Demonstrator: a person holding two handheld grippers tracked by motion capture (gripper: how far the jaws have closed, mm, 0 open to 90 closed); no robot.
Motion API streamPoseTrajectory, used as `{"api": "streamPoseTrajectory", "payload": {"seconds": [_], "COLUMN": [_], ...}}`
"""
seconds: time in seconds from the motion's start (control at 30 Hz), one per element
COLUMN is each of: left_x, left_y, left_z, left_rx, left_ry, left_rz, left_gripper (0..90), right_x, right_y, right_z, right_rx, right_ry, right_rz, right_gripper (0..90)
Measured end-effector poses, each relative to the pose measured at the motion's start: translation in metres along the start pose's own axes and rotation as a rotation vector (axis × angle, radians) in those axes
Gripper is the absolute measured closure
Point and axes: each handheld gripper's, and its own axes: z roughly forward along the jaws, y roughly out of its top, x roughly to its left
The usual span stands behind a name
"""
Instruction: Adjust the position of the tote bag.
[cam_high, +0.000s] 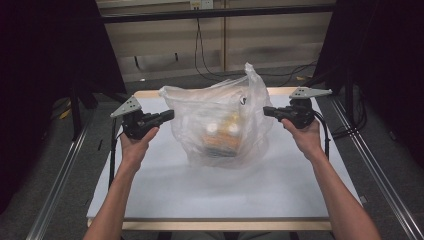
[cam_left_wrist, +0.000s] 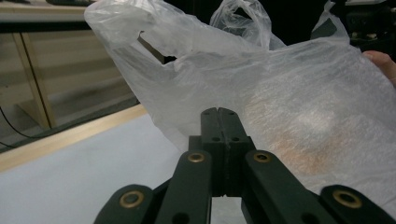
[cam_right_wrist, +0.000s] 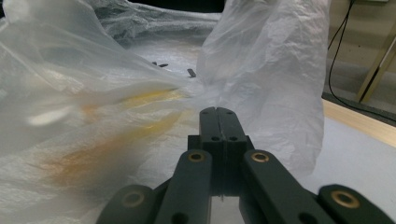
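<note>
Both forearms reach in; left gripper and right gripper, jaws closed and empty, flank the upright plastic bag, its handles pointing up.

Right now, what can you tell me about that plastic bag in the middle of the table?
The plastic bag is thin, crinkled and see-through white, with loop handles sticking up at its top. It sits bulging on the white table, and blurry orange and white contents show through its wall. The left gripper and right gripper, jaws shut, meet its two sides.
</note>
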Motion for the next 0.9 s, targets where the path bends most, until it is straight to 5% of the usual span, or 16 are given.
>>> {"api": "streamPoseTrajectory", "payload": {"seconds": [0.5, 0.67, 0.9], "left_x": [-0.021, -0.032, -0.040], "left_y": [0.025, 0.036, 0.040], "left_z": [-0.022, -0.028, -0.028], "left_rx": [-0.068, -0.093, -0.079], "left_ry": [-0.007, -0.026, -0.039], "left_rz": [0.068, 0.101, 0.129], "left_gripper": [90.0, 90.0, 90.0], "right_x": [0.013, 0.024, 0.029], "right_y": [0.014, 0.024, 0.036], "right_z": [-0.037, -0.051, -0.054], "right_rx": [-0.086, -0.129, -0.145], "right_ry": [0.034, 0.043, 0.043], "right_rz": [-0.019, -0.059, -0.072], "right_gripper": [90.0, 90.0, 90.0]}}
